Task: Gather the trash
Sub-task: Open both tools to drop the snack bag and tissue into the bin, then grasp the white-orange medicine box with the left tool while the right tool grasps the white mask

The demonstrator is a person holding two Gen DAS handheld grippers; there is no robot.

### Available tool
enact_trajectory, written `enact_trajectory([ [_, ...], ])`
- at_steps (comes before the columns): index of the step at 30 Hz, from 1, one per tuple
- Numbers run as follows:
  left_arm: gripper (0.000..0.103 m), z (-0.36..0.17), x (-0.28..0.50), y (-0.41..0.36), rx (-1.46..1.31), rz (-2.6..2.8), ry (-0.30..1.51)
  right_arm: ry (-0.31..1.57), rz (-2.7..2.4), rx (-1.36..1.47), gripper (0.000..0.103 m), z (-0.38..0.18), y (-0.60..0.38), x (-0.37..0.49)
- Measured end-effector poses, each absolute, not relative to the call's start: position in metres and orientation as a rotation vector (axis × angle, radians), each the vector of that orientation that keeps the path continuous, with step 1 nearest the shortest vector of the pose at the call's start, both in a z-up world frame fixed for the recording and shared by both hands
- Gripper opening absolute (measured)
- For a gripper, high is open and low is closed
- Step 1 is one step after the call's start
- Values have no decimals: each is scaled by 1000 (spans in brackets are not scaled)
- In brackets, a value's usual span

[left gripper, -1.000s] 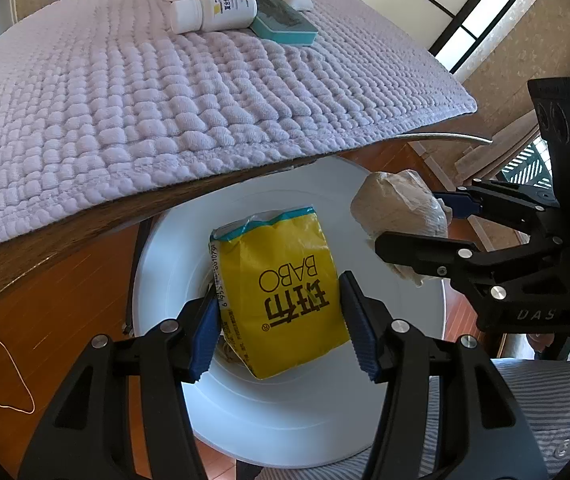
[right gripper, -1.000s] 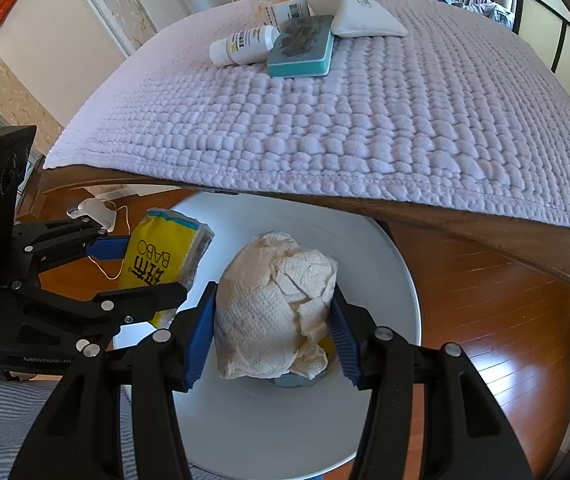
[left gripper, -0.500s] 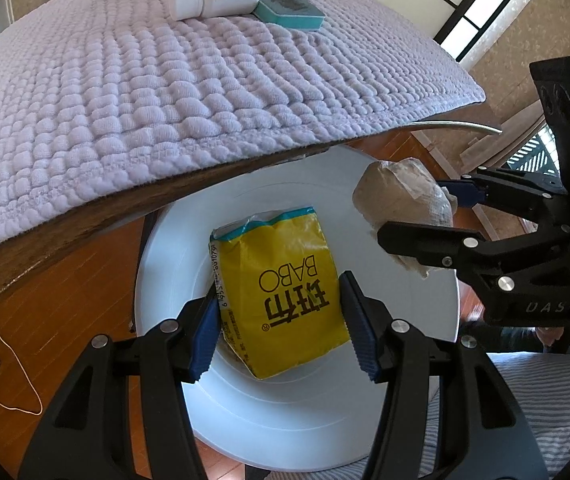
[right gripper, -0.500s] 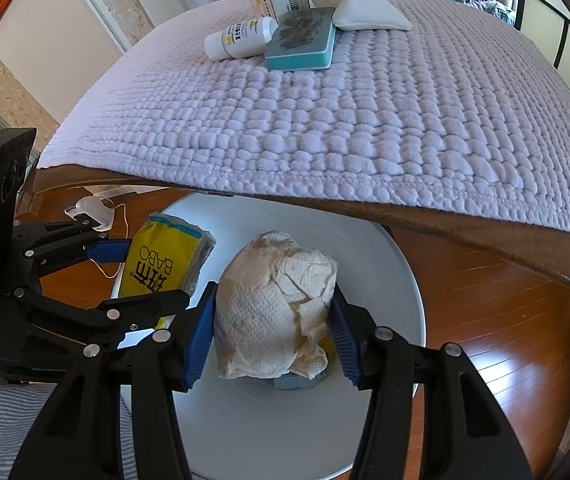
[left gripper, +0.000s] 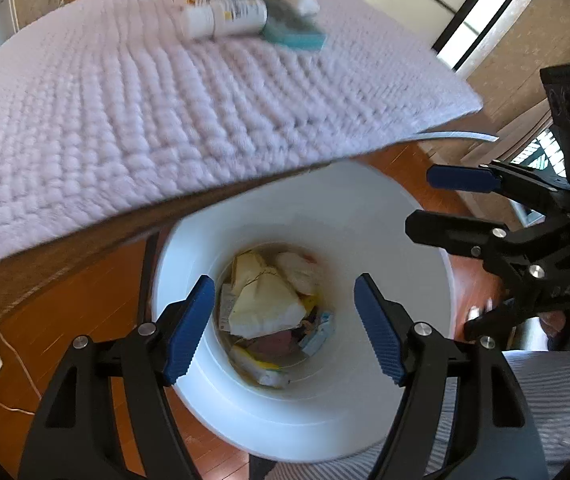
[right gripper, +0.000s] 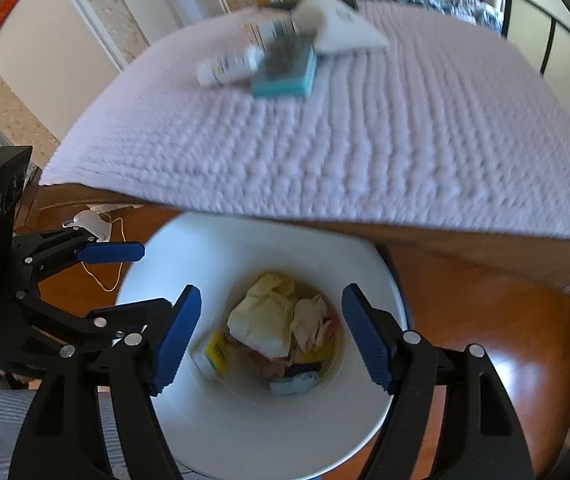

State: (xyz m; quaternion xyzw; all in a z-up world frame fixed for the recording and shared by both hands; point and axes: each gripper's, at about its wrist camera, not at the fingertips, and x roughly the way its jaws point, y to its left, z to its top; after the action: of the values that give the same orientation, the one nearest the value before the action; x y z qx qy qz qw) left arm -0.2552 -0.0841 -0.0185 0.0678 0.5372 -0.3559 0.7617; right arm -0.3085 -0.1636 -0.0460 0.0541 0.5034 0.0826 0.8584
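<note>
A white round trash bin stands on the wooden floor below the table edge; it also shows in the right wrist view. Mixed trash lies at its bottom, with a crumpled paper towel and a yellow packet among it. My left gripper hangs open and empty over the bin. My right gripper hangs open and empty over the bin too. Each gripper shows in the other's view, the right one and the left one.
A table with a lilac quilted cloth overhangs the bin. On the cloth lie a white pill bottle, a teal box, a carton and a white pouch. A white plug and cord lie on the floor.
Both grippers opened. The yellow packet left my left gripper and the paper towel wad left my right gripper; both now lie in the bin. The views are blurred by motion.
</note>
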Motion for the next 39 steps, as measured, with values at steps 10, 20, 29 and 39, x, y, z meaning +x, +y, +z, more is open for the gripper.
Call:
enact_trajectory([
  [10, 101, 69, -207, -50, -38, -757, 888, 785, 12, -29, 99, 28, -187, -285],
  [20, 101, 72, -130, -88, 37, -744, 873, 815, 74, -15, 99, 29, -206, -178],
  [29, 101, 46, -71, -120, 91, -752, 924, 887, 114, -35, 96, 4, -211, -111],
  [39, 82, 24, -39, -145, 117, -821, 969, 964, 237, 71, 78, -27, -222, -73],
])
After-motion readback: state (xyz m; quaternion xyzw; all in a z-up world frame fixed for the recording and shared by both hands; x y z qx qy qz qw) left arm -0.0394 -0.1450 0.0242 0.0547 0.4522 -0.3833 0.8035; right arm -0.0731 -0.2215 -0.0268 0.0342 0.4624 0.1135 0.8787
